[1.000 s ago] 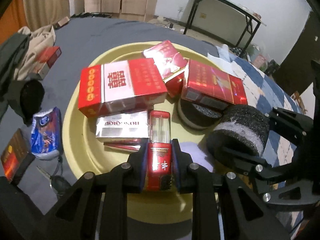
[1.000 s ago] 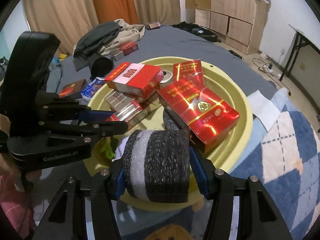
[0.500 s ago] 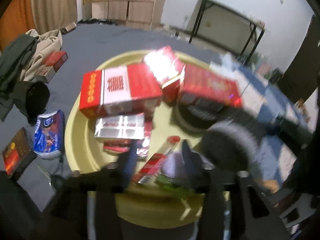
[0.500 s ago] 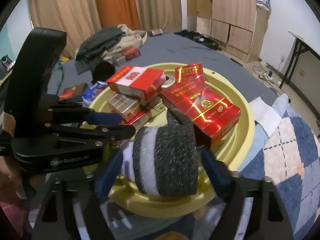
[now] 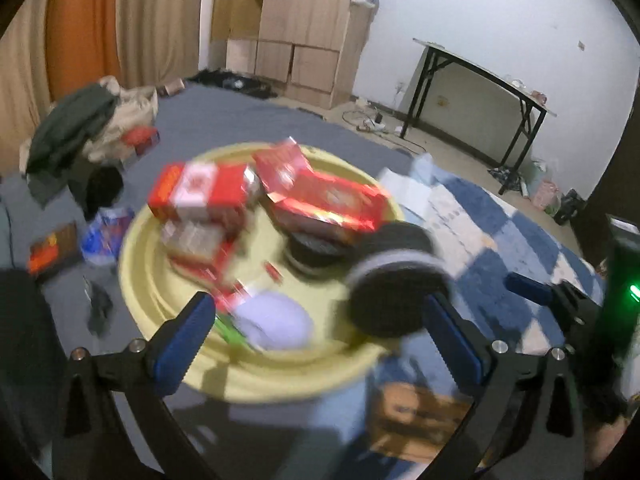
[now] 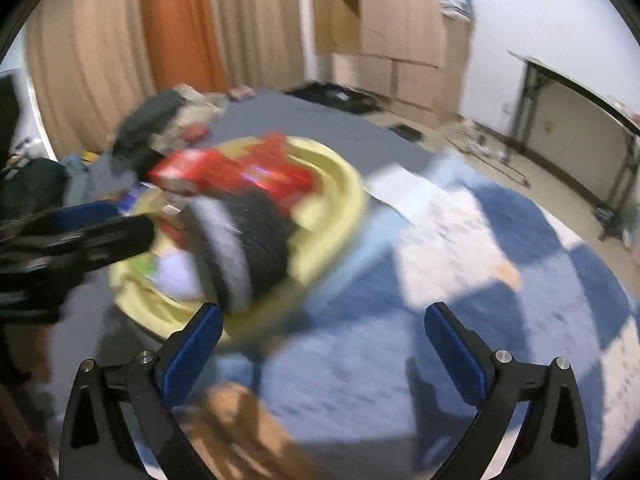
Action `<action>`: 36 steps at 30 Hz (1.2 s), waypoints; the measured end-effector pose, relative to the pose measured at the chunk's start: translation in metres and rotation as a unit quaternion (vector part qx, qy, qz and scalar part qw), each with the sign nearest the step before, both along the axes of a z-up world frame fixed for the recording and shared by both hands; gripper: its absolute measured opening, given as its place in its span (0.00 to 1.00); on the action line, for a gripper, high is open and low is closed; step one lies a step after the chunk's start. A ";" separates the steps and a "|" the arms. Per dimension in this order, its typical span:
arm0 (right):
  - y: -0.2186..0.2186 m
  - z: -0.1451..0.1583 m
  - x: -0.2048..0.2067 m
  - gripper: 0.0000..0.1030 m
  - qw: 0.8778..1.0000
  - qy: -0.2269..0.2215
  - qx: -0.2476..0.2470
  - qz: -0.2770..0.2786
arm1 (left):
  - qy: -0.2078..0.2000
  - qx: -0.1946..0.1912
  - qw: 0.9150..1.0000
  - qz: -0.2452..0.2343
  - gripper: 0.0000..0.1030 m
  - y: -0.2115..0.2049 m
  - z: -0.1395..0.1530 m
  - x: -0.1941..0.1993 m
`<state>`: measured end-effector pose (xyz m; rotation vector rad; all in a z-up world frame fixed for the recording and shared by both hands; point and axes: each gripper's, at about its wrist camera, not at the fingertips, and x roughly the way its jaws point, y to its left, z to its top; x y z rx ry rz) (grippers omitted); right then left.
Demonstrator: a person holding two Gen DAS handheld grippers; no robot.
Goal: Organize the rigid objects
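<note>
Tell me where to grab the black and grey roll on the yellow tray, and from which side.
Take the black and grey roll across its two flat ends, coming from the near rim of the yellow tray. It appears to lie on its side near that edge, so its ends probably suit flat pads better than its curved wall. The right hand-held gripper is opening, with nothing between its jaws.

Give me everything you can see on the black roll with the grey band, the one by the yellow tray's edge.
The black roll is a fat cylinder with a rough, mesh-like dark surface and a pale grey band around its middle. It lies on its side at the near edge of the yellow tray, beside a black disc under the red boxes; motion blur hides whether they touch. Neither gripper holds it: the right gripper has nothing between its opening jaws, and the roll sits beyond the left gripper.
</note>
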<state>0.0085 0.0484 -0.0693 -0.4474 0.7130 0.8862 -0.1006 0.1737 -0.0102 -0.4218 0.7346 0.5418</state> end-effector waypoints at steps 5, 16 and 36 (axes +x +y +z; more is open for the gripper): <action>-0.027 -0.006 0.025 1.00 0.999 0.024 -0.011 -0.021 | 0.011 0.006 1.000 -0.011 1.00 -0.033 -0.006 0.002; -0.022 -0.034 0.041 1.00 0.998 0.053 -0.027 -0.011 | 0.064 -0.018 0.997 0.031 1.00 -0.060 -0.055 0.001; -0.004 -0.055 0.060 1.00 0.994 -0.034 -0.082 0.058 | 0.038 -0.004 0.991 0.132 1.00 -0.056 -0.095 0.028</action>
